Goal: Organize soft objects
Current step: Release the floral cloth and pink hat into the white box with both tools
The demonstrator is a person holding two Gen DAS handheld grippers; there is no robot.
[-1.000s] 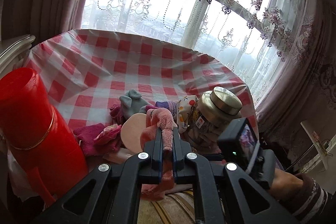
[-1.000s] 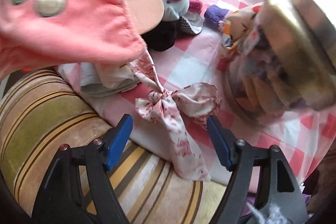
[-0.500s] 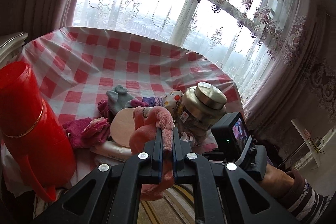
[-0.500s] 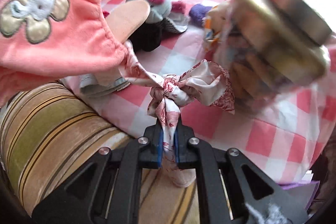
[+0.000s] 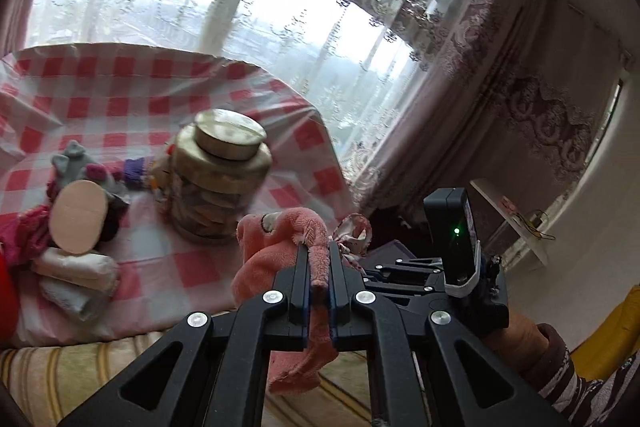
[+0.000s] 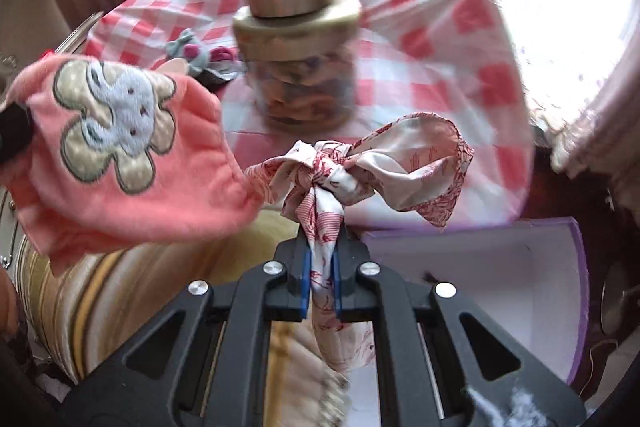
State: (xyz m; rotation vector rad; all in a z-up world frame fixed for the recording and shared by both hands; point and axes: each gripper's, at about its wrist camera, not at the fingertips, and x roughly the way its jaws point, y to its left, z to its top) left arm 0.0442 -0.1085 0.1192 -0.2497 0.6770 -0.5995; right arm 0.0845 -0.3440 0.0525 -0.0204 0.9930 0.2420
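My left gripper (image 5: 319, 259) is shut on a pink fleece cloth (image 5: 276, 247) with a flower patch, held in the air off the table's near edge; the cloth also shows in the right wrist view (image 6: 120, 163). My right gripper (image 6: 320, 255) is shut on a red-and-white printed fabric bow (image 6: 360, 163), held above an open purple box (image 6: 500, 259). The bow (image 5: 354, 231) peeks out beside the pink cloth in the left wrist view. Other soft things lie on the checked table (image 5: 120, 95): a grey plush mouse (image 5: 76, 167), magenta socks (image 5: 24, 235) and rolled white cloths (image 5: 76, 275).
A glass jar with a metal lid (image 5: 220, 175) stands near the table's front edge; it also shows in the right wrist view (image 6: 296, 55). A striped cushion (image 6: 120, 299) lies below the table edge. A round tan pad (image 5: 78, 217) leans on the plush.
Both grippers have swung right and away from the table with their cloths. The right gripper, open a second ago, has shut on the bow and lifted it over the purple box.
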